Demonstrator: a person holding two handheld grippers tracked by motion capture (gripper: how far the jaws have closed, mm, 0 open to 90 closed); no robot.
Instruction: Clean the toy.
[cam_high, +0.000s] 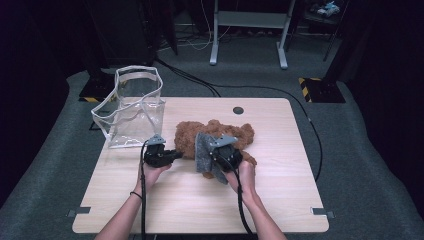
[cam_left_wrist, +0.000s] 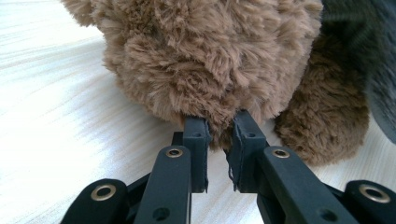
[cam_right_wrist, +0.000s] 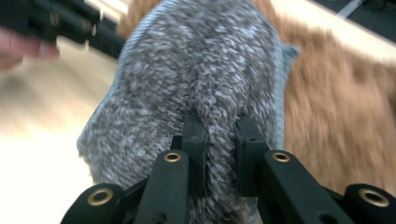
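Here, a shaggy brown plush toy (cam_high: 215, 137) pinched by the left claw (cam_left_wrist: 219, 133), its fuzzy grey cloth (cam_right_wrist: 196, 88) by the right claw (cam_right_wrist: 219, 135)

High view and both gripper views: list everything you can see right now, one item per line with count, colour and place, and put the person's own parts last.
Plush toy: one, brown, table centre, lying down.
Fuzzy cloth: one, grey, draped over the plush toy's near side.
Clear bag: one, transparent with white trim, upright at the table's far left corner.
Table: one, light wood, round dark hole near the far edge.
Cables: black, on the grey floor beyond the table.
Left gripper: one, black, jaws pinching the plush toy's fur.
Right gripper: one, black, jaws pinching the fuzzy cloth.
Hands: two, from the near edge, one holding each gripper.
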